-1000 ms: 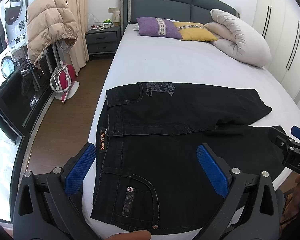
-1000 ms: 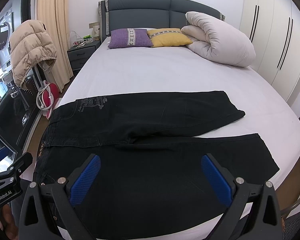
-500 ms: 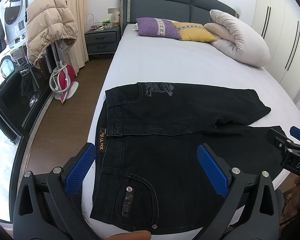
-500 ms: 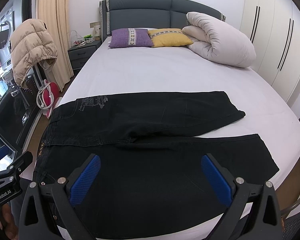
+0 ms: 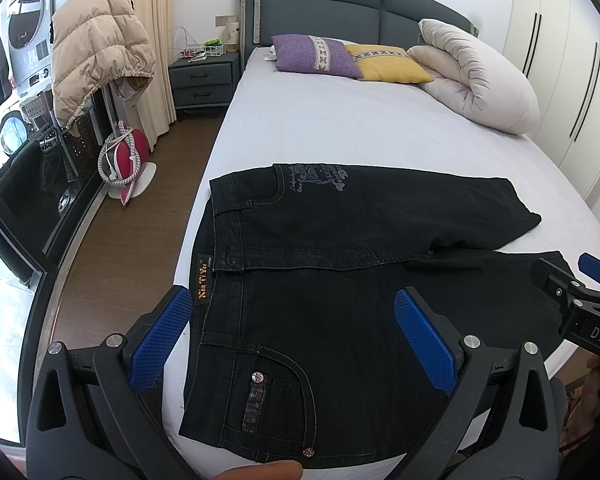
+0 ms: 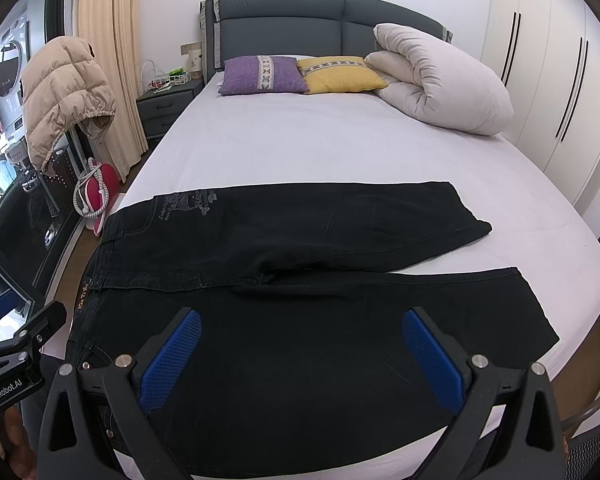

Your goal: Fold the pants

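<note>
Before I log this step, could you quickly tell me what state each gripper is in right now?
Left gripper: open, holding nothing, hovering over the waist end of the black pants.
Right gripper: open, holding nothing, above the near pant leg.

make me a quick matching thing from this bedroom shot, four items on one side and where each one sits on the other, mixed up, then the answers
Items:
1. black pants
2. purple pillow
3. puffer jacket
4. rolled duvet

Places:
A. draped over a stand on the floor to the left of the bed
B. at the headboard, left of the yellow pillow
C. spread flat across the near end of the bed
D. on the far right side of the bed, next to the wardrobe

Pairs: 1-C, 2-B, 3-A, 4-D
</note>
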`<state>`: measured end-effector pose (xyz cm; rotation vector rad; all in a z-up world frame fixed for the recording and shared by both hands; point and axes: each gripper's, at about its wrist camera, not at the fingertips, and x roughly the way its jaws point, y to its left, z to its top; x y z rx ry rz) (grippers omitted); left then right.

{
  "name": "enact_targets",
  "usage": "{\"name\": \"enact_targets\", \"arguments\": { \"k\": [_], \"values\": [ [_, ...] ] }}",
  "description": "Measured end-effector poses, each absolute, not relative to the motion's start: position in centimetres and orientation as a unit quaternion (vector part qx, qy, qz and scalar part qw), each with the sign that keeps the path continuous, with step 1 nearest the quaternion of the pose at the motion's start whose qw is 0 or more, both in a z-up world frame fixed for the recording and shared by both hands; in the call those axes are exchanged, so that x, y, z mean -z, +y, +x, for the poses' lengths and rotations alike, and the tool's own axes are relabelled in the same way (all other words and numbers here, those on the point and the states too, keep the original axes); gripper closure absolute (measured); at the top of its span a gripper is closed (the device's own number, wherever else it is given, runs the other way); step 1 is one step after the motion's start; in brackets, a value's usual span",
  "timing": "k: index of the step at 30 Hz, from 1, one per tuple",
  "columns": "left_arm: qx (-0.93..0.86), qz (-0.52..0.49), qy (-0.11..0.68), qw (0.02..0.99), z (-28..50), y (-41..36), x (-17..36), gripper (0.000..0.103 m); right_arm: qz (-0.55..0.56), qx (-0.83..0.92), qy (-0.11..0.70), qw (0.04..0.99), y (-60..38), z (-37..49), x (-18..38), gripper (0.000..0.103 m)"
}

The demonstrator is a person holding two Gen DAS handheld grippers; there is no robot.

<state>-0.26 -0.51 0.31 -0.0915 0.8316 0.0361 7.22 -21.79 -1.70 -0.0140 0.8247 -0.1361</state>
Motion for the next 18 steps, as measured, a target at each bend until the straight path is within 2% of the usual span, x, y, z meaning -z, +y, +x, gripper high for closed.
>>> {"name": "enact_targets", "arguments": {
  "k": [18],
  "values": [
    [-0.017,-0.045,0.405,0.913,-0.31,-0.65,-0.38,0.000,-0.007,0.066,0.401,0.914,-21.62,7.21,1.79,0.000]
  ]
}}
